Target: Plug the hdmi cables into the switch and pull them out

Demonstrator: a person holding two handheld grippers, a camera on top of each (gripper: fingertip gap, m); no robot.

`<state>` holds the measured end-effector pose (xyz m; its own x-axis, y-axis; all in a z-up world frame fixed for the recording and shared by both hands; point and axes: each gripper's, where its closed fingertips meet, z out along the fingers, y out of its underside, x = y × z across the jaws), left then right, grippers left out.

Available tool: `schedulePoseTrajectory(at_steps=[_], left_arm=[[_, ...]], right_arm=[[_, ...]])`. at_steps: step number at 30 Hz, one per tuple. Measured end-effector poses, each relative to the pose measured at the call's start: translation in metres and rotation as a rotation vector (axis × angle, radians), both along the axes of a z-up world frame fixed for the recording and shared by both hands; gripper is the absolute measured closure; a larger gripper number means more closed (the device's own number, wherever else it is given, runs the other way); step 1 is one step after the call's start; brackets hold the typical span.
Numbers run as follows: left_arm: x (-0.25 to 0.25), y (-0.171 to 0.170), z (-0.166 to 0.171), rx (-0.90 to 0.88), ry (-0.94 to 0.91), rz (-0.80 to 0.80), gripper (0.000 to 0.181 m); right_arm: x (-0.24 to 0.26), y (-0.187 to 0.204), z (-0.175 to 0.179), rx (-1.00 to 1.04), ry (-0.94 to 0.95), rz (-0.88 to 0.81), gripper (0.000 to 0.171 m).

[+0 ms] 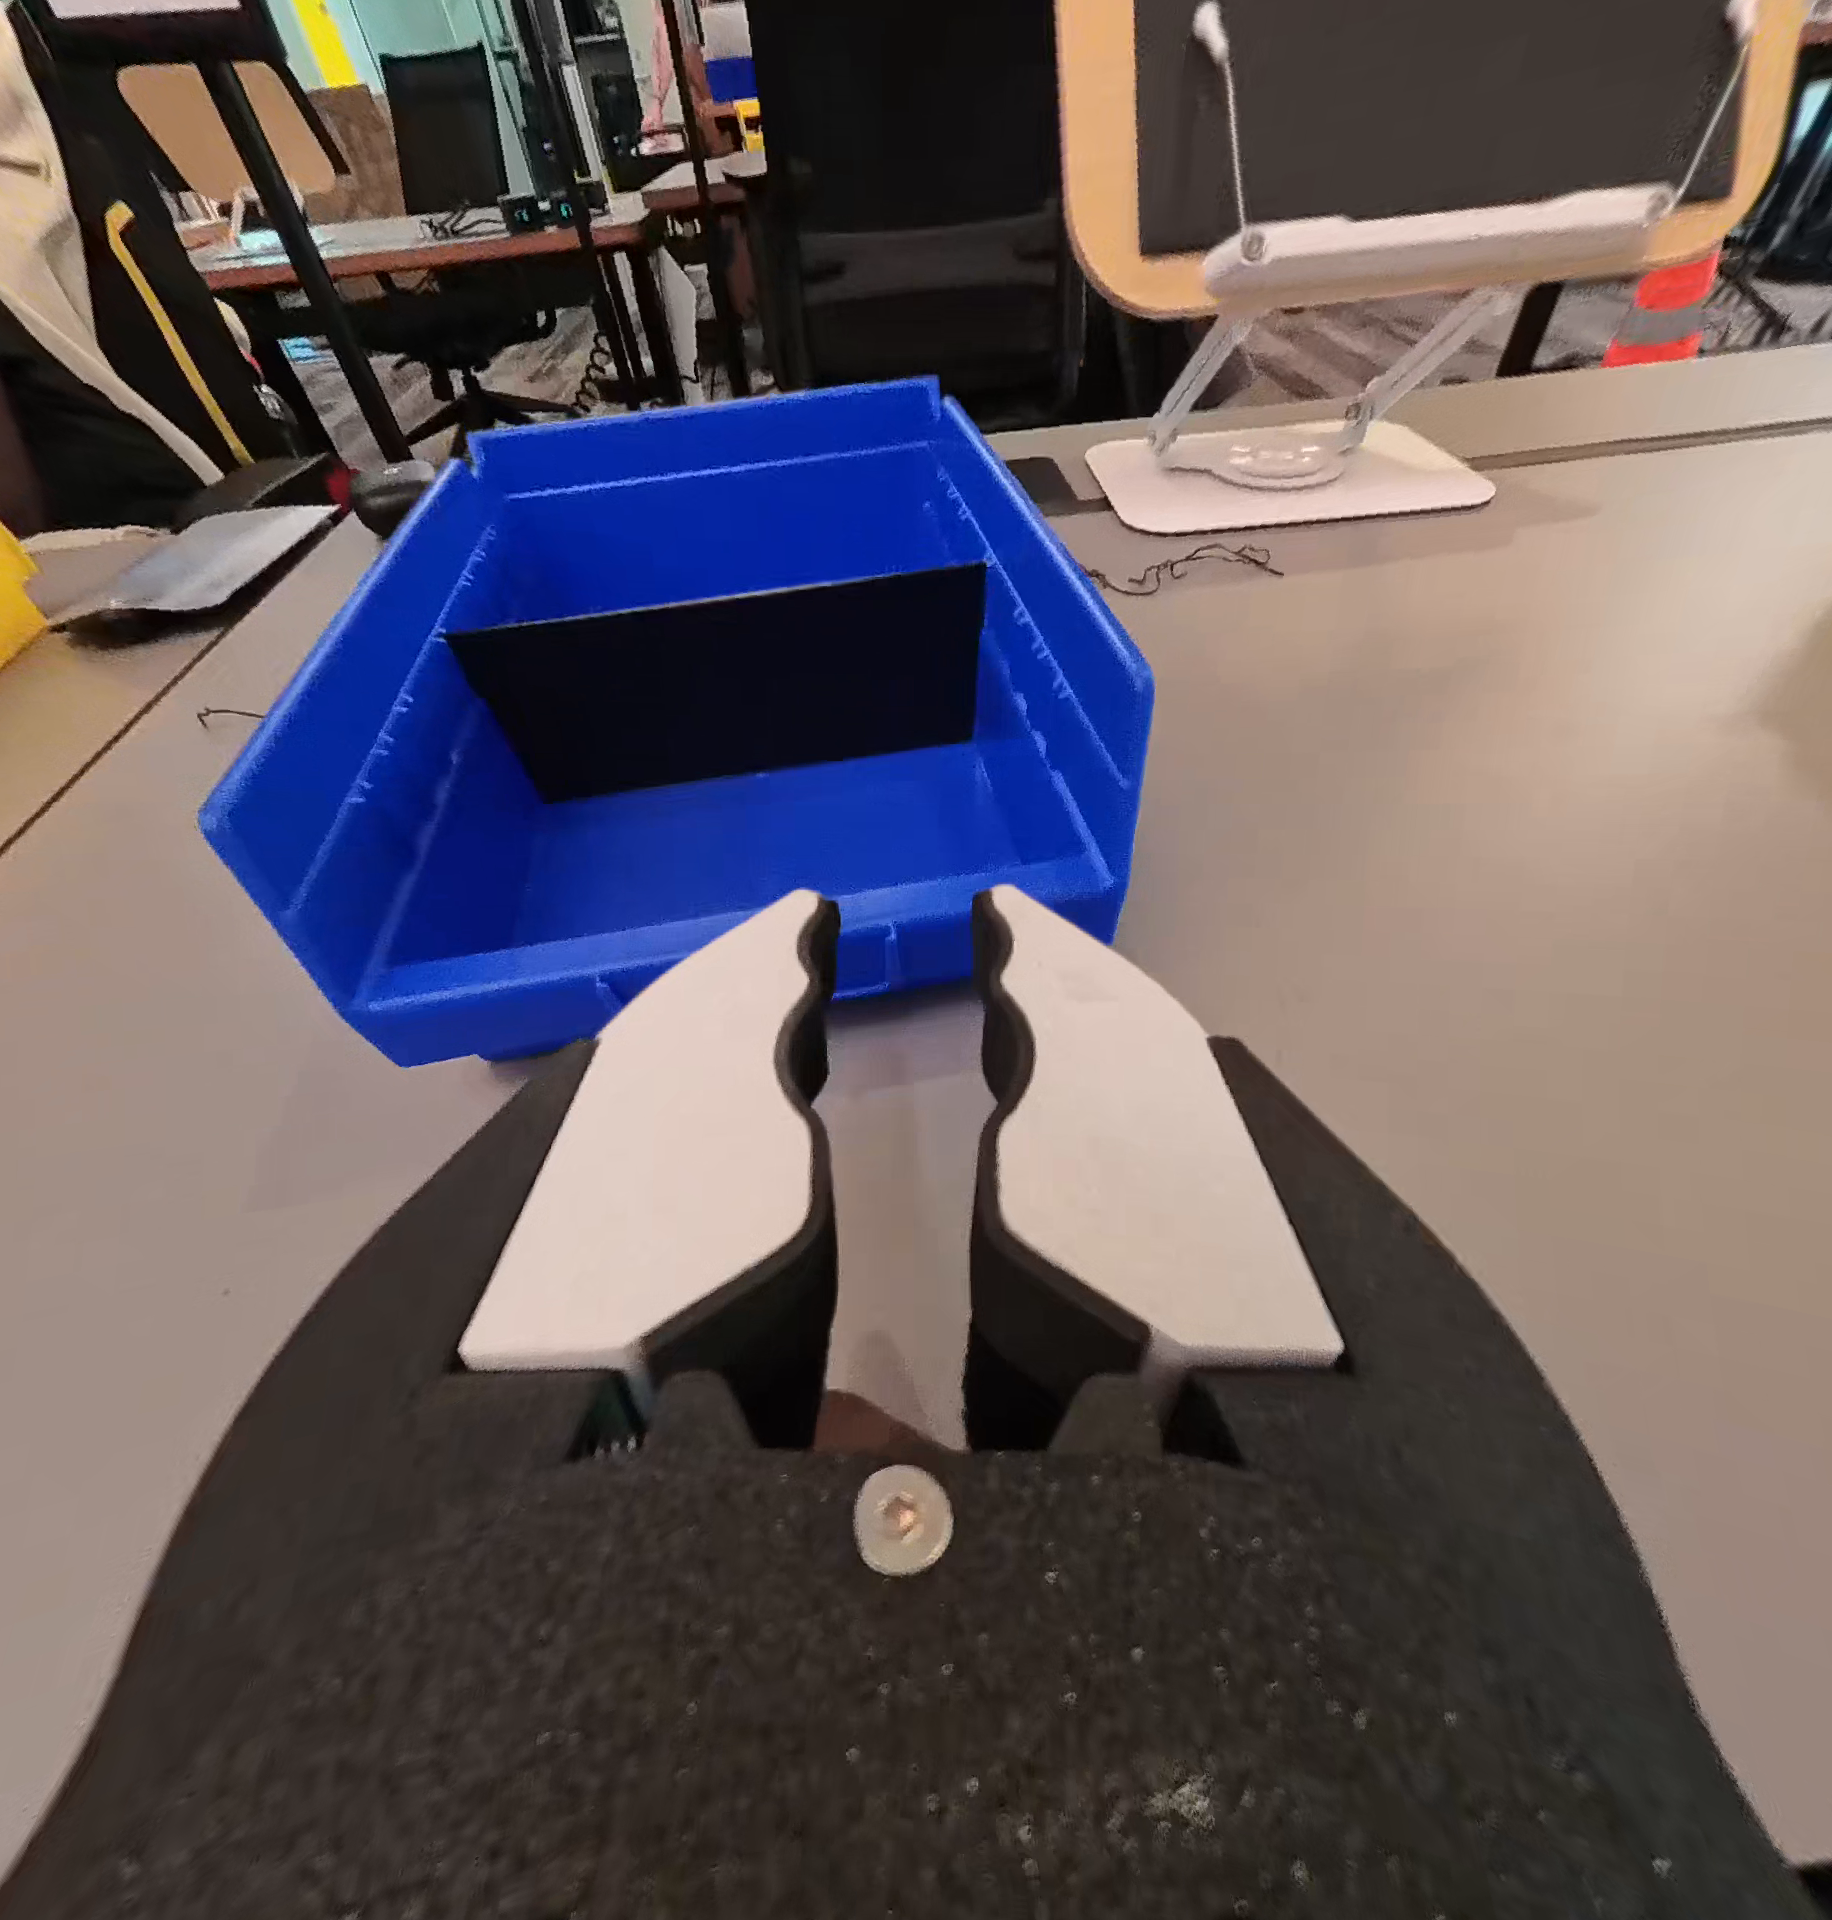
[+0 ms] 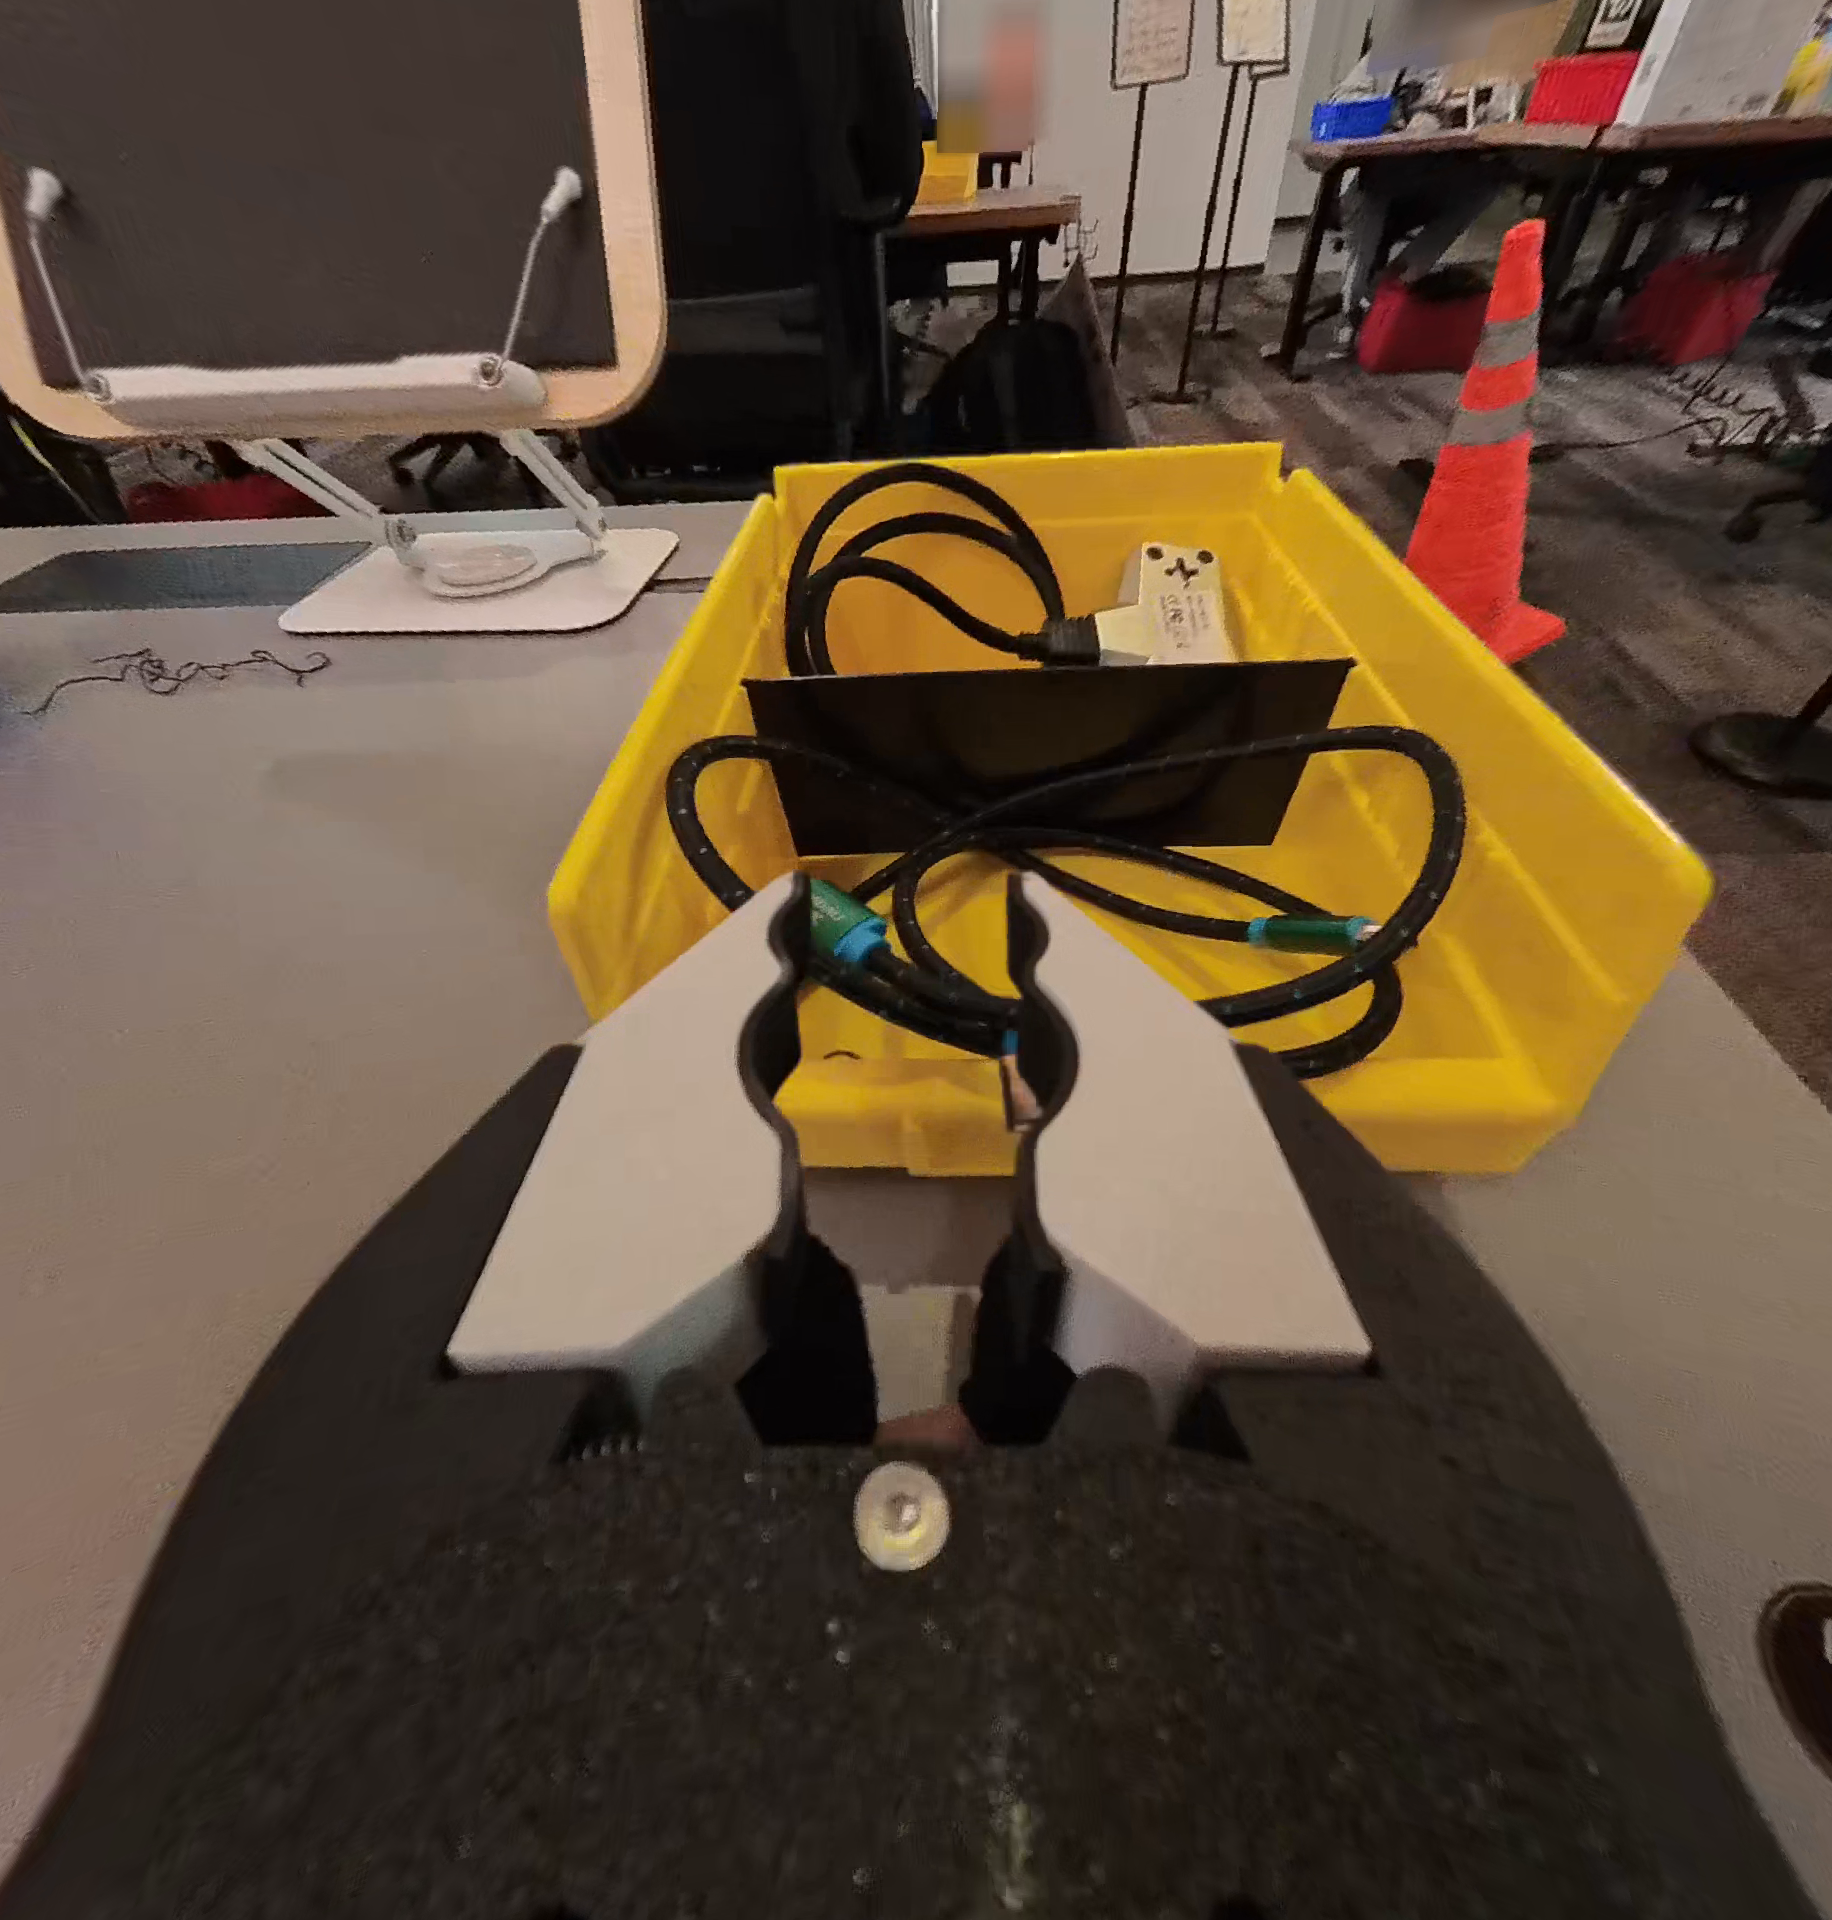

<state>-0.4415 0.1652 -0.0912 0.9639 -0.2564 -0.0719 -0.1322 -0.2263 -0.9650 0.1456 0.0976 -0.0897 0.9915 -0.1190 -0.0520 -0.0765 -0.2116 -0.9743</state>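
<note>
Left gripper (image 1: 904, 909), jaws apart and empty, faces a blue bin (image 1: 683, 727) on the bench (image 1: 1463, 831). Right gripper (image 2: 901, 894), likewise parted and empty, faces a yellow bin (image 2: 1514, 831) near the bench's right edge: HDMI cables (image 2: 1151, 894) in its front compartment, switch (image 2: 1166, 613) behind the black divider (image 2: 1047, 748).

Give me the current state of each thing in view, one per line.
left gripper: open, holding nothing
right gripper: open, holding nothing
blue bin: empty, black divider upright inside
yellow bin: holds cables and switch, black divider upright
braided cable: loose in the near compartment, both green plugs free
switch: in the far compartment, one black cable attached
</note>
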Motion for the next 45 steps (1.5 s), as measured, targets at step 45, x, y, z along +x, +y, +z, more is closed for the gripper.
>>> schedulePoseTrajectory(at_steps=[45], left_arm=[[0.053,-0.037,-0.019,-0.09,-0.011,-0.179,0.154]], right_arm=[[-0.195,0.002,-0.019,-0.06,-0.009,0.539,0.116]])
